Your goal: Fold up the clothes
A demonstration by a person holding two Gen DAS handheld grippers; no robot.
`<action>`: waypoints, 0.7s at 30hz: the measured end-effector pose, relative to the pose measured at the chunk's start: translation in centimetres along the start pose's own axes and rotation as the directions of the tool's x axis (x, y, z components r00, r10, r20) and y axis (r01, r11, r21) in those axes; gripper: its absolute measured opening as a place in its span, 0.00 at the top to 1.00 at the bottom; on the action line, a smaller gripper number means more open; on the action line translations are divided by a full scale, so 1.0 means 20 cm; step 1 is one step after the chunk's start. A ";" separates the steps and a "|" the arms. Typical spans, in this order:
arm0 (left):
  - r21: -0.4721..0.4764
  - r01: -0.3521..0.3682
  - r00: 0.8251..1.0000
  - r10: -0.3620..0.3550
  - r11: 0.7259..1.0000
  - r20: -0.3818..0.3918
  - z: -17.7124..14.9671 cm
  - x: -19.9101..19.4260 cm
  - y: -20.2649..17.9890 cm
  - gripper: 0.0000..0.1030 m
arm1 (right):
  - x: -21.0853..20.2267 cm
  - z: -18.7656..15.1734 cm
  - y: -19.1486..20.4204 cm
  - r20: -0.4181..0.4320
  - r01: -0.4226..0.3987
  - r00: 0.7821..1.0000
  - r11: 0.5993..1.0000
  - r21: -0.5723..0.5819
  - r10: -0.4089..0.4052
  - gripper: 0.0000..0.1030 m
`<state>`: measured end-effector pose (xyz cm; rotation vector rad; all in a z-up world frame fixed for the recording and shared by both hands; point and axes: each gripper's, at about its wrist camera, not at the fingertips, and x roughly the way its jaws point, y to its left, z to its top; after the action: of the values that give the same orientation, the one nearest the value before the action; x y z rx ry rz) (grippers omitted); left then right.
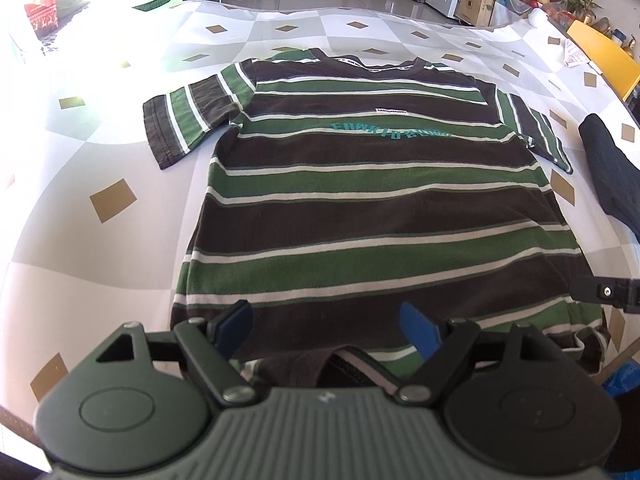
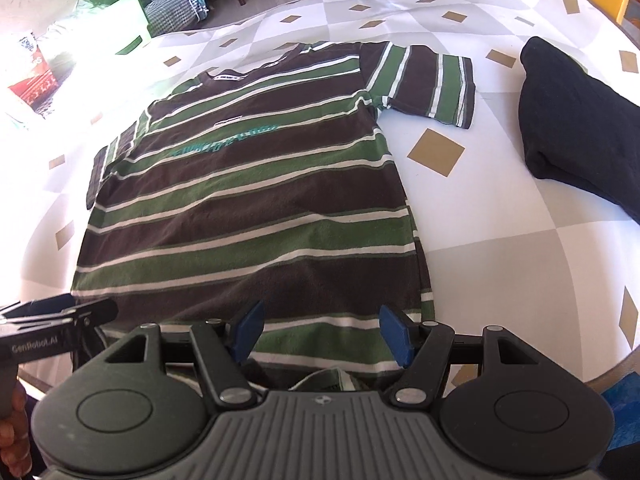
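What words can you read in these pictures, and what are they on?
"GenRobot.AI": on the left gripper, seen from the right wrist.
"...STMAS": on a red bag, partly cut off.
Teal print on the striped T-shirt: upside down, not legible.
White chest label and collar tape: too small.

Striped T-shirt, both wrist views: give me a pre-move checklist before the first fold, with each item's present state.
1. Striped T-shirt spread flat, sleeves out: ok.
2. Hem flat: not ok, bunched near the left gripper.
3. Left gripper open, nothing clamped: ok.
4. Right gripper open over the hem: ok.
5. Dark folded garment apart from the shirt: ok.
6. Table beyond the collar bare for folding: ok.
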<state>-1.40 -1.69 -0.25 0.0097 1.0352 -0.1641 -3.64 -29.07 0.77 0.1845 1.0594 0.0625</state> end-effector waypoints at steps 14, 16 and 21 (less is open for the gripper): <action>-0.044 0.001 1.000 -0.001 0.999 0.005 0.04 -0.02 0.00 0.15 | -0.06 -0.20 0.18 -0.036 -0.086 0.996 0.950 -0.300 0.079 0.40; -0.049 -0.001 1.000 0.001 0.999 0.008 0.04 -0.02 0.00 0.15 | -0.04 -0.23 0.21 -0.042 -0.071 0.997 0.934 -0.349 0.060 0.40; -0.059 -0.002 1.000 0.002 0.998 0.010 0.03 -0.03 0.02 0.15 | 0.03 -0.27 0.28 -0.035 -0.005 0.999 0.895 -0.445 -0.012 0.40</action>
<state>-1.14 -1.23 0.60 -0.0436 1.0292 -0.1317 -7.92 -22.88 -1.39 -0.2369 1.0555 0.3042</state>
